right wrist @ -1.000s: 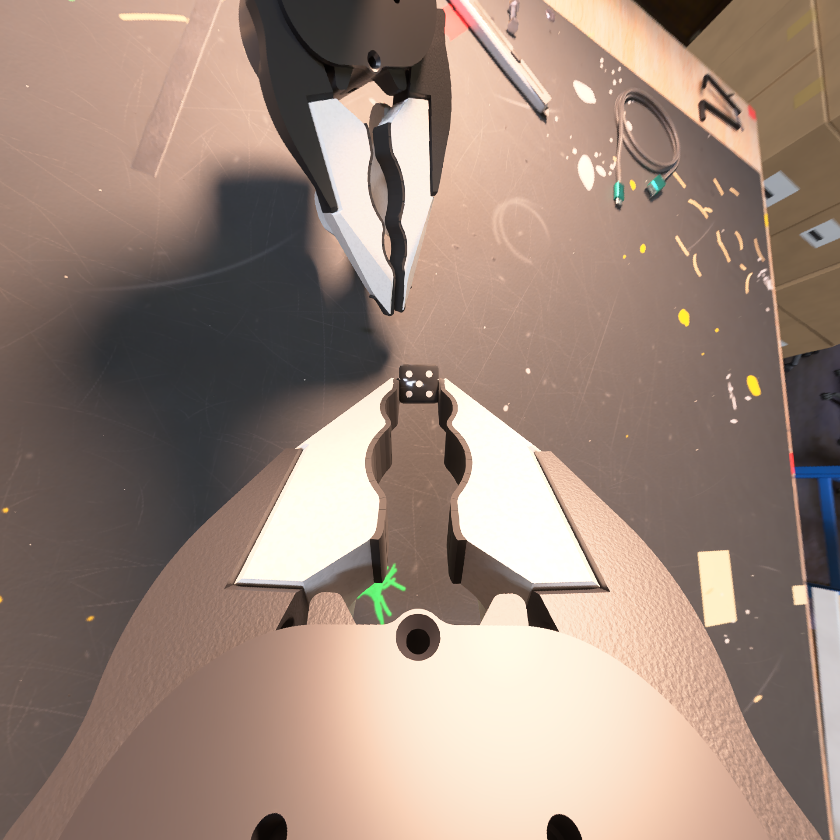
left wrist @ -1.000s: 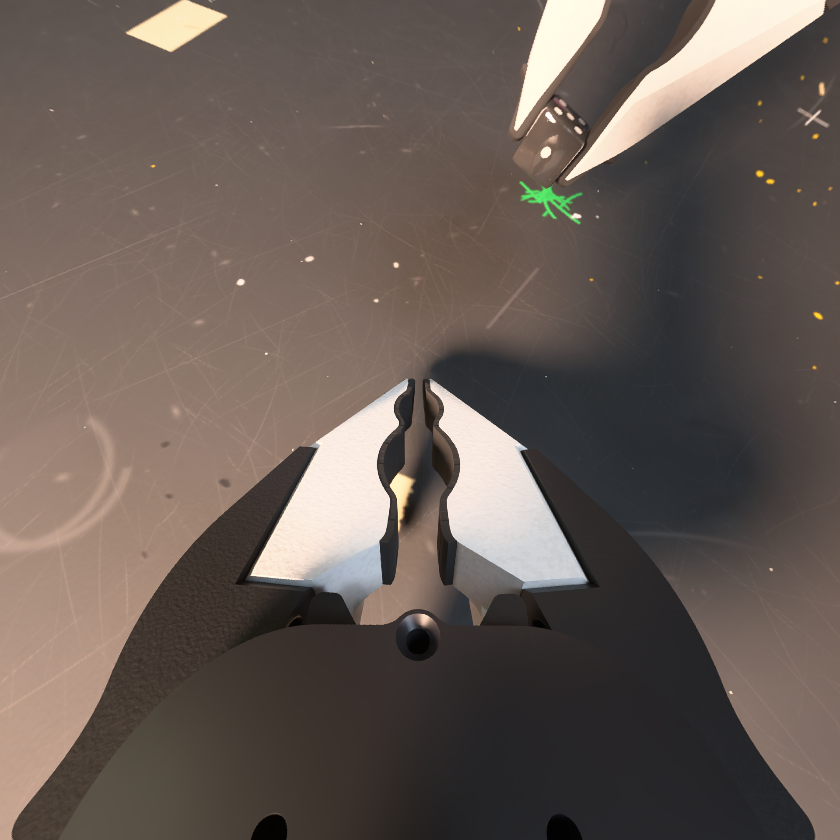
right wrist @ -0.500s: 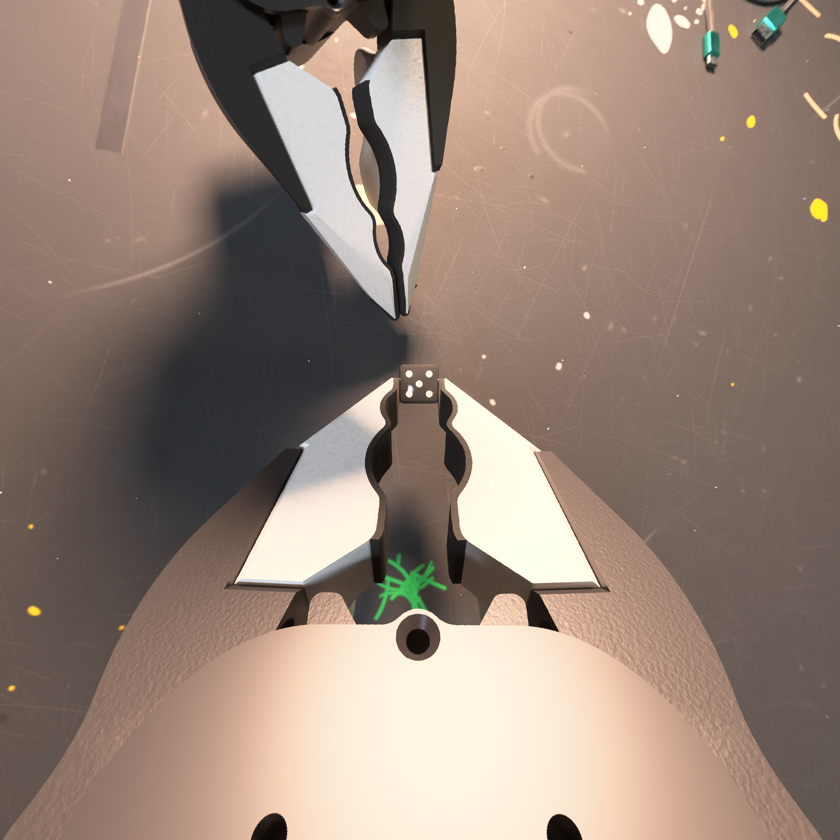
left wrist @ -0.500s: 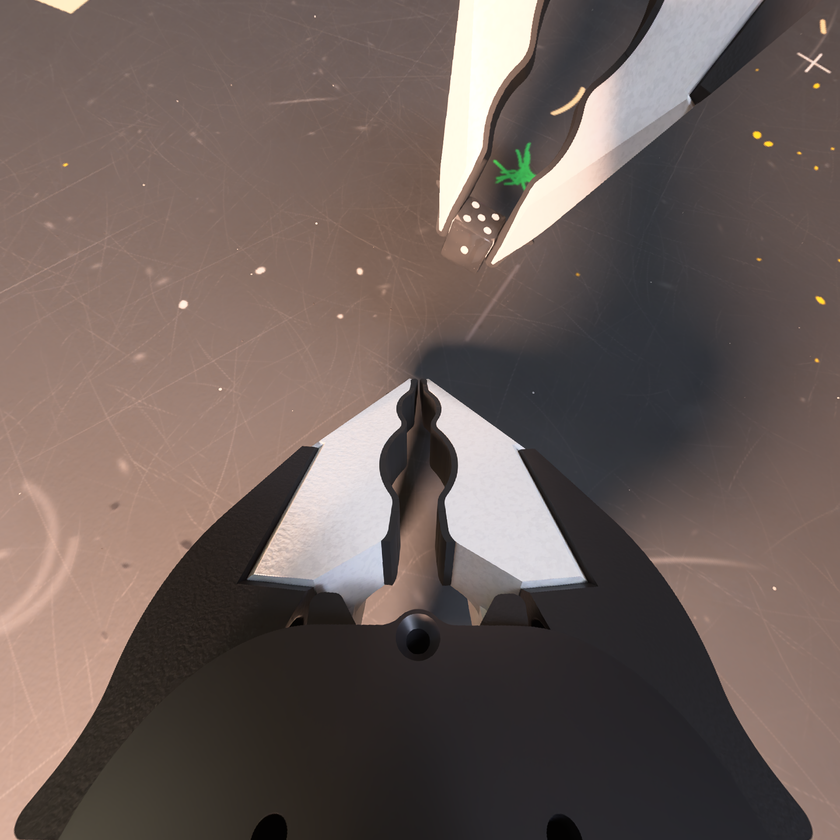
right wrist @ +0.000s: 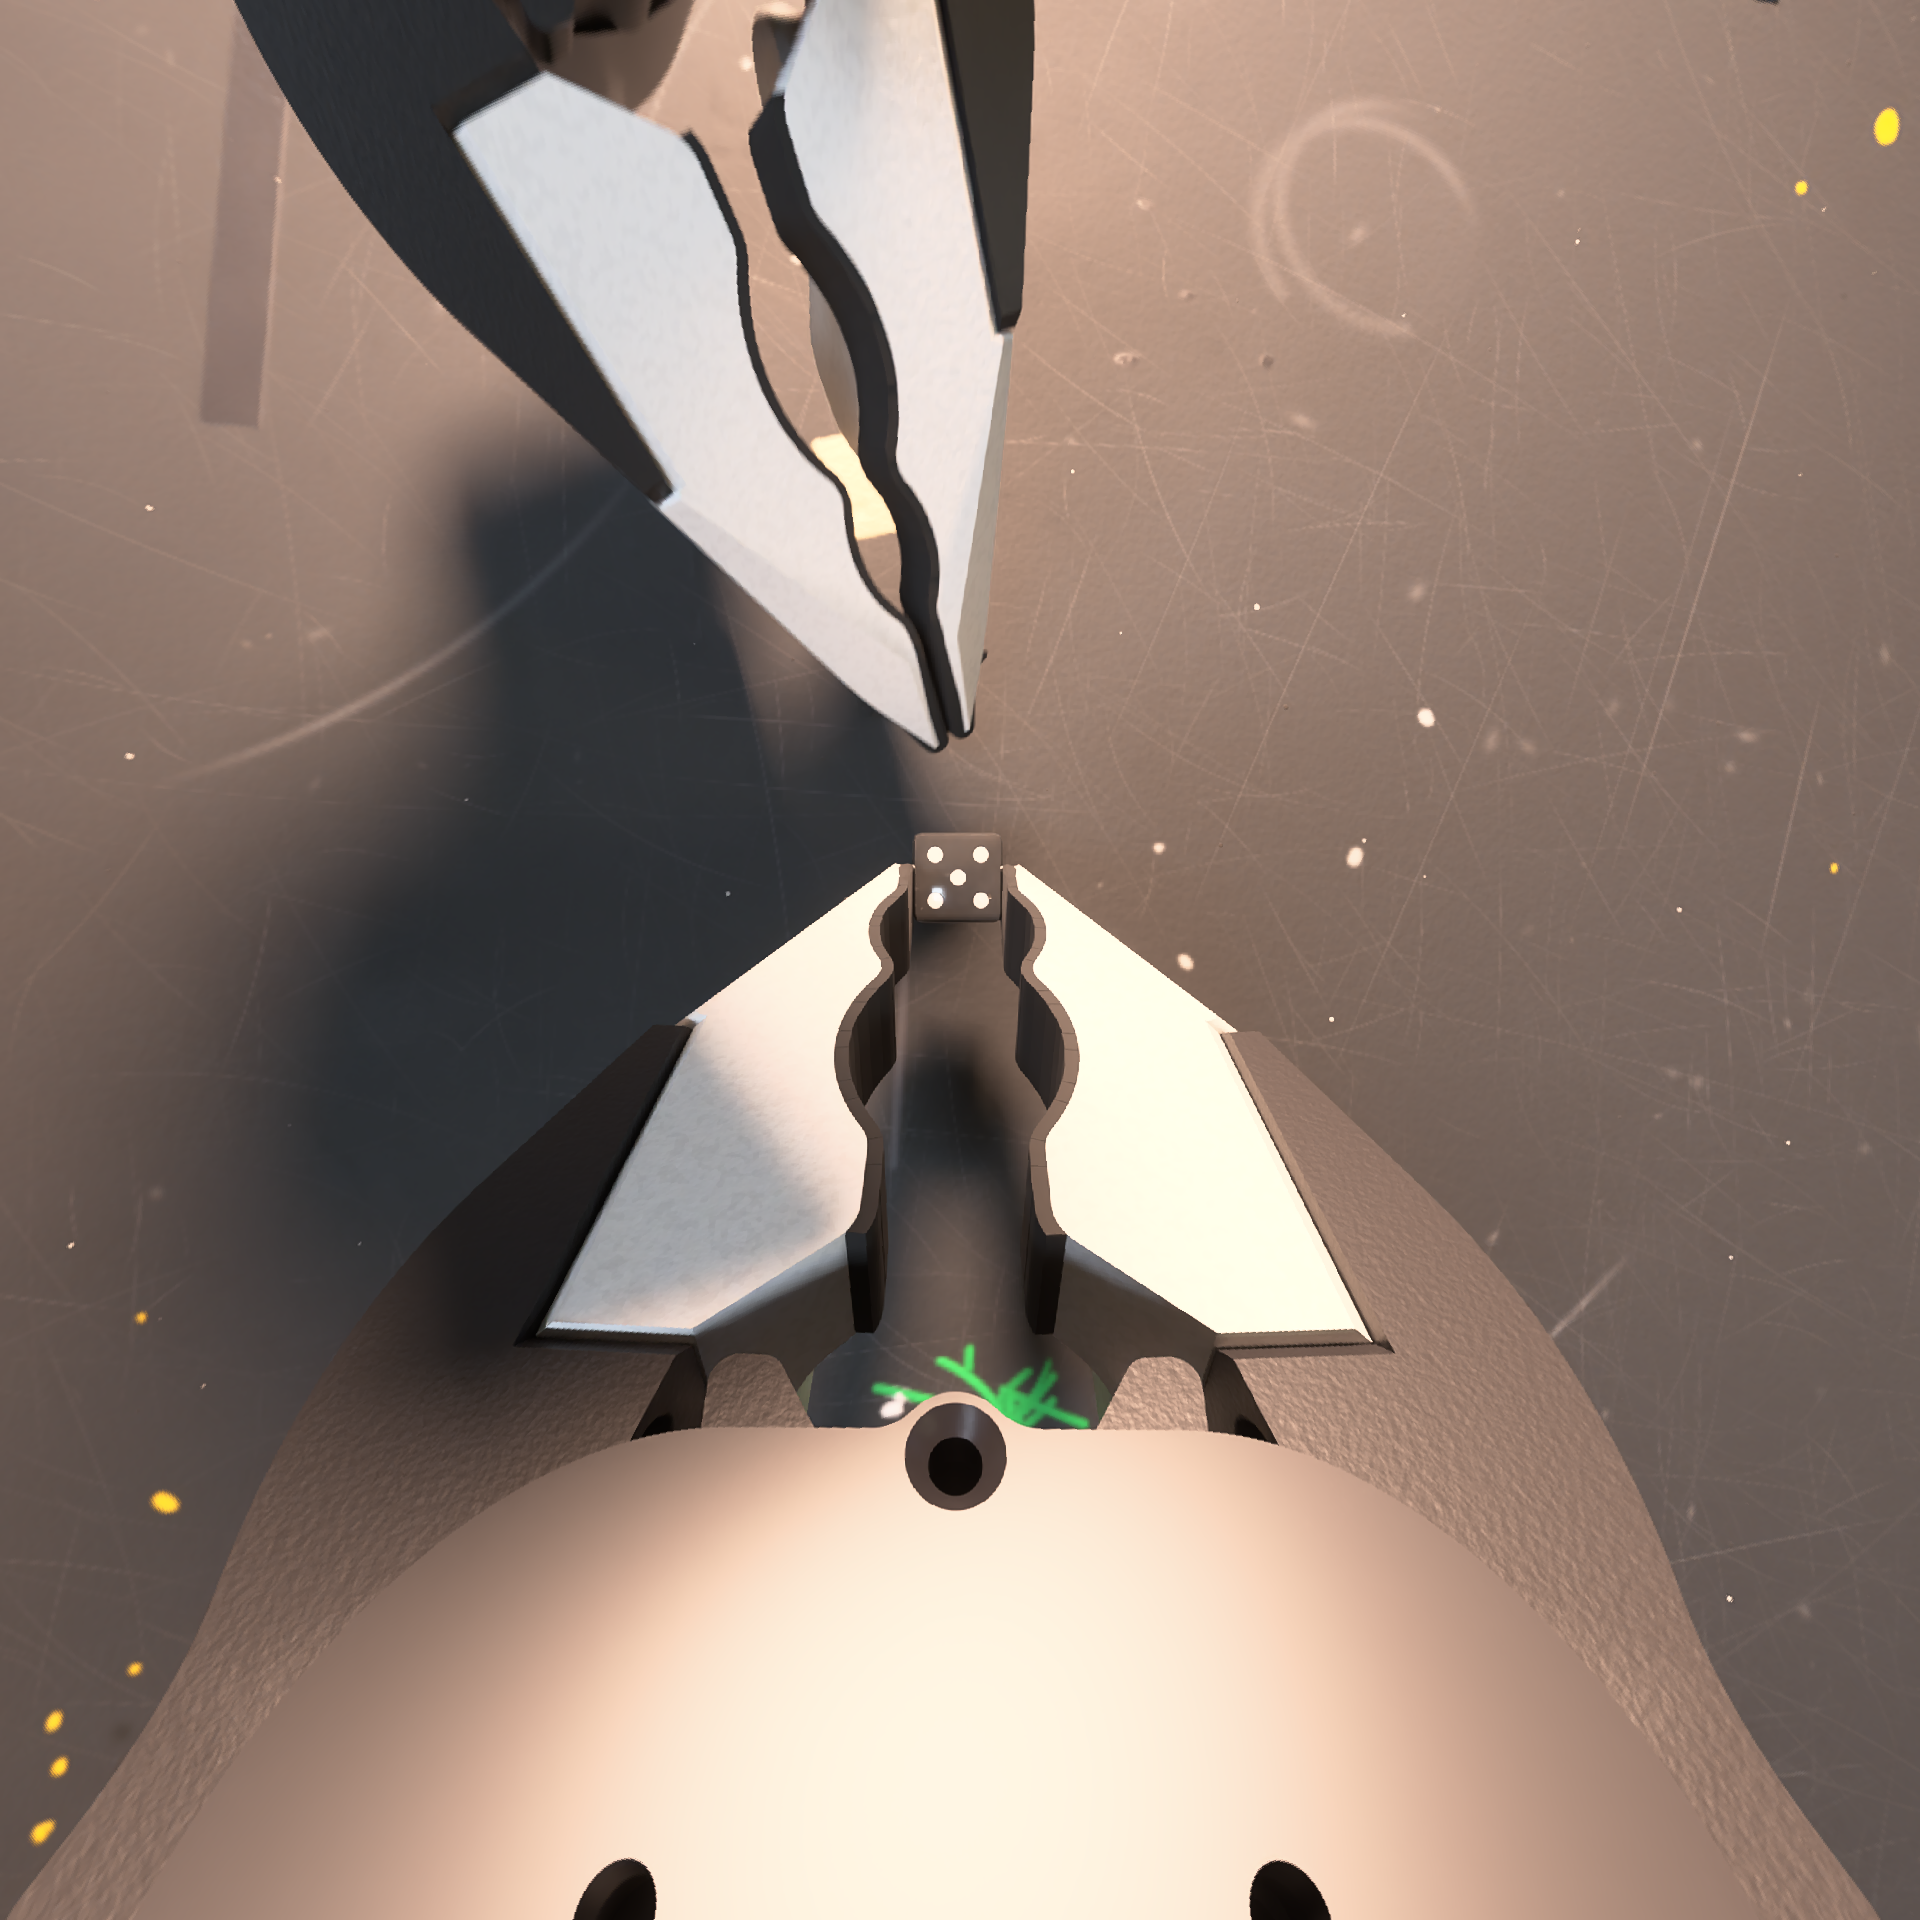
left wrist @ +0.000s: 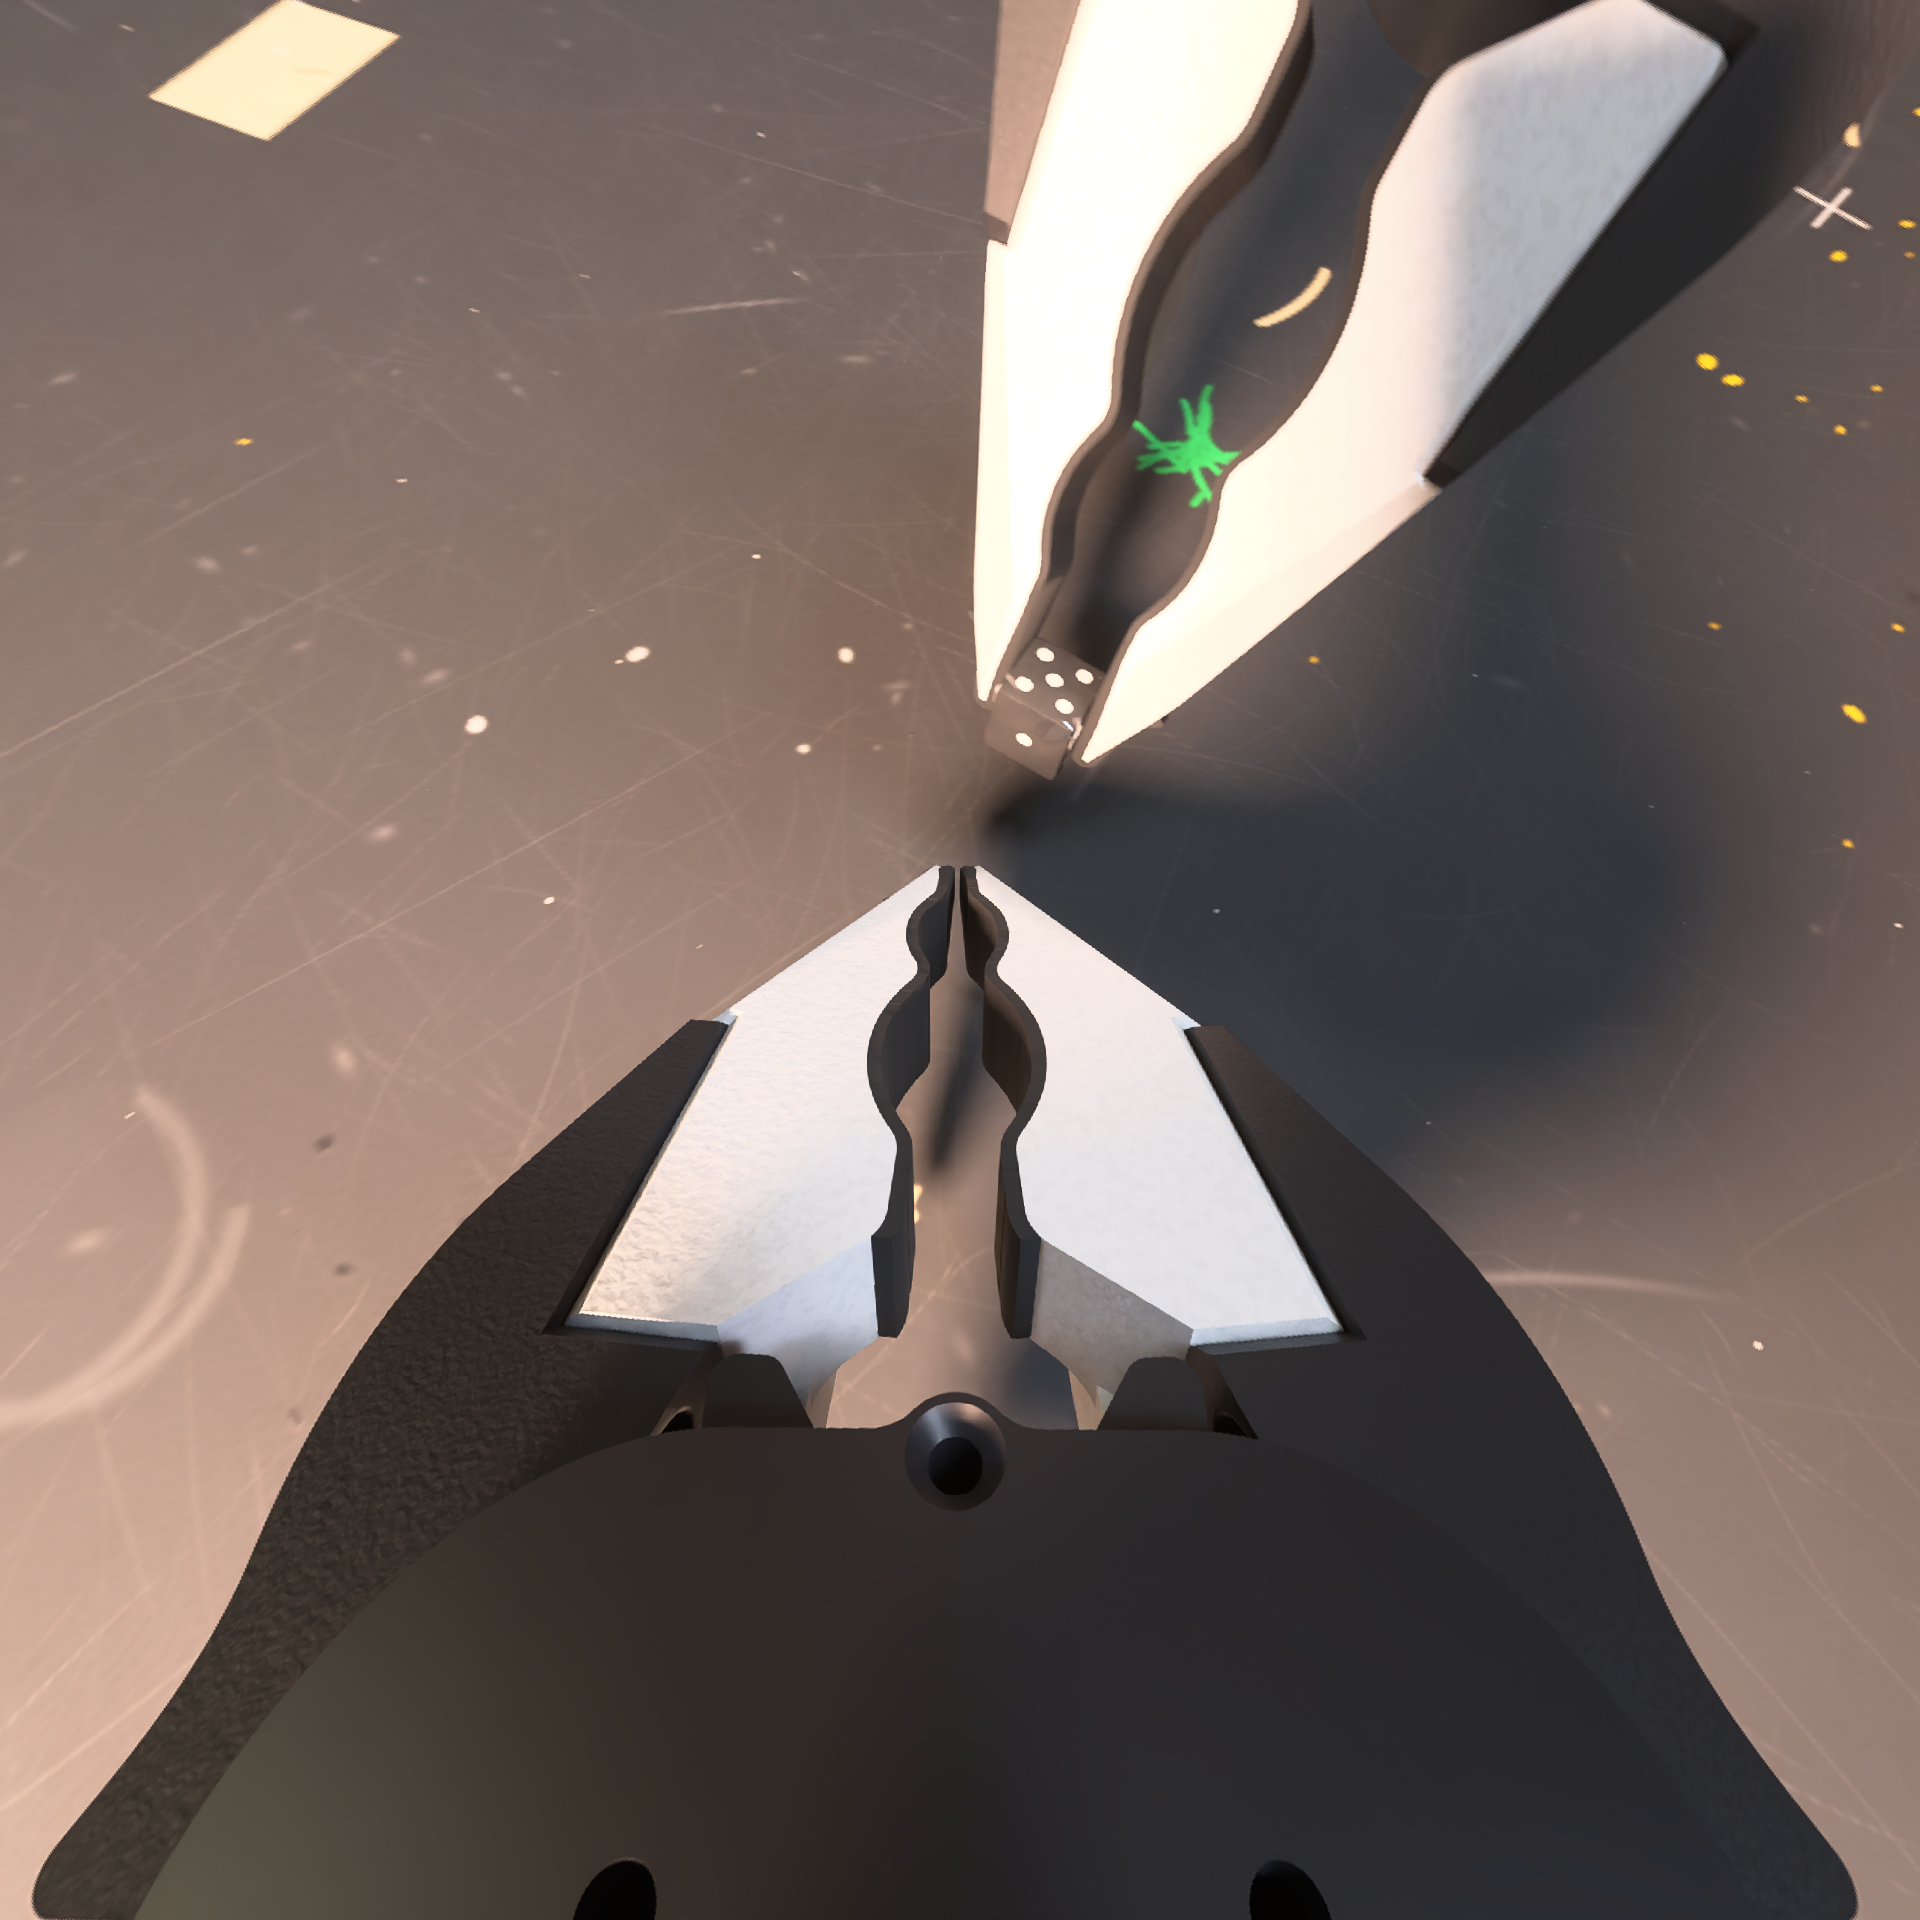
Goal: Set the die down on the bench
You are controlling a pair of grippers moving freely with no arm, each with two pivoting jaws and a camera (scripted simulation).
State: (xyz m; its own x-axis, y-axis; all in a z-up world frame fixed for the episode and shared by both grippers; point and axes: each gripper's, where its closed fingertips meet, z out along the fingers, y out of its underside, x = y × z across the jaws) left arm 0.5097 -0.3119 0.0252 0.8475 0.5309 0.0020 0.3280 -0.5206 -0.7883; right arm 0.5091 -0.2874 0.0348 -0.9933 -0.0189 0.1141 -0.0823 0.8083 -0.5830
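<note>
A small dark die (right wrist: 957, 879) with white pips sits pinched between the tips of my right gripper (right wrist: 957, 883), low over the dark scratched bench (right wrist: 1455, 831). In the left wrist view the die (left wrist: 1042, 707) shows at the tips of the right gripper (left wrist: 1039, 717), close above its shadow on the bench (left wrist: 416, 623). My left gripper (left wrist: 956, 873) is shut and empty, its tips just short of the die. It shows from the front in the right wrist view (right wrist: 948, 732), pointing at the die.
A green scribble mark (left wrist: 1187, 449) lies on the bench under the right gripper and also shows in the right wrist view (right wrist: 987, 1392). A pale tape patch (left wrist: 272, 68) is far left. Yellow paint specks (left wrist: 1720, 369), a faint ring stain (right wrist: 1351, 218).
The right gripper has carried the die nearer to the left gripper and lower toward the bench. Both cameras now sit closer to the surface. The left gripper stays shut.
</note>
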